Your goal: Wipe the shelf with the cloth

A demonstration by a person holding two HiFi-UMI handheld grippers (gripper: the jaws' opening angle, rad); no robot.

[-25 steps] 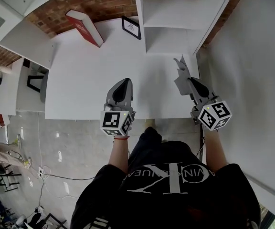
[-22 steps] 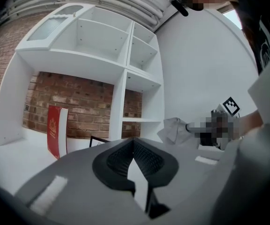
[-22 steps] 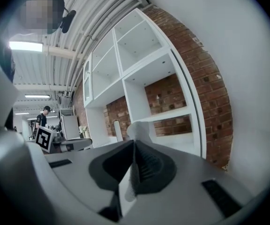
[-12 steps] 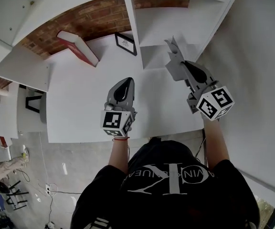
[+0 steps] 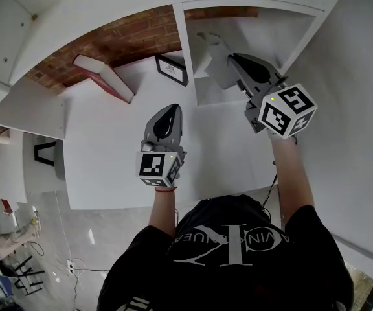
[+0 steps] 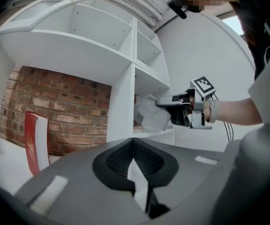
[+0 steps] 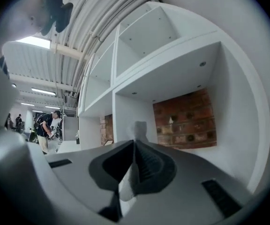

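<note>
My right tongs are clamped on the cloth, up at one o'clock in the head view, at the mouth of the open compartment. A fold of the cloth sticks out past the tips toward eleven o'clock, and in the right gripper view more of it sits pinched low between the pads. My left tongs are closed with nothing in them, hovering level over the white counter near the middle.

The wipe has not started, I judge. To do it well I should lower the loose fold flat onto the shelf board, press lightly, and sweep from the back toward six o'clock, edge to edge. The grip should hold firm so the cloth drags rather than bunches. The cloth may already brush the board, though I cannot be sure from this angle.

The shelf is white, smooth and bare, with a brick wall behind it. On the counter a red book leans at eleven o'clock and a small framed picture stands at twelve. A person stands far off at nine o'clock in the right gripper view, under ceiling pipes.
</note>
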